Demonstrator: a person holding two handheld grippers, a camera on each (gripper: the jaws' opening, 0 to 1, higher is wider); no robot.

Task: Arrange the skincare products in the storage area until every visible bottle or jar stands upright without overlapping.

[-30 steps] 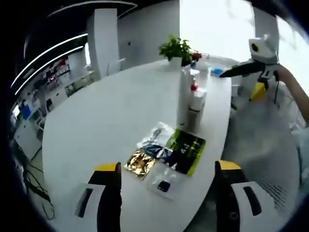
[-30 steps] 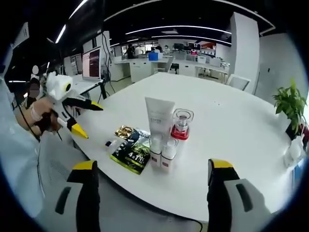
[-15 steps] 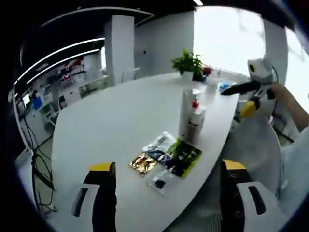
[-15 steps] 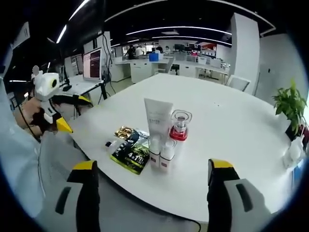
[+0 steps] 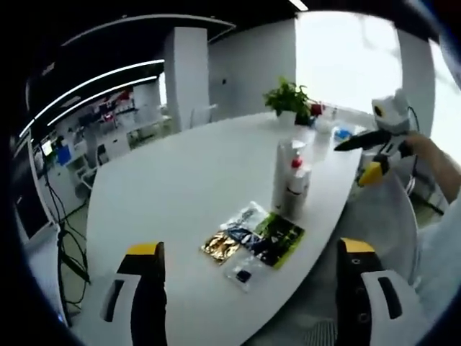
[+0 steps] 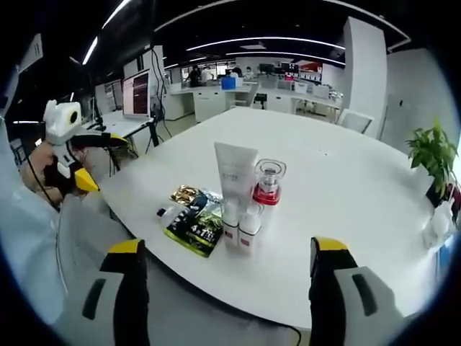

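Hovering off the table (image 6: 346, 180) edge, both empty, left hand-held gripper (image 5: 252, 303) and right hand-held gripper (image 6: 225, 295) spread wide, likely lining up on the upright tube (image 6: 235, 176), small bottles (image 6: 241, 229) and jar (image 6: 268, 184) clustered near that edge beside flat sachets (image 6: 196, 220).

Between a second ago and now the left gripper (image 6: 101, 160) pulls away from the table (image 6: 346, 194) edge in the right gripper view: its yellow-tipped jaws, earlier stretched toward the sachets (image 6: 193, 216), now sit drawn in close to the person's hand (image 6: 45, 169), farther from the products. The left gripper view shifts accordingly, backing off so the sachets (image 5: 256, 236) and bottles (image 5: 290, 176) look smaller, and the right gripper (image 5: 364, 155) stands lower in that view. The products themselves do not move.
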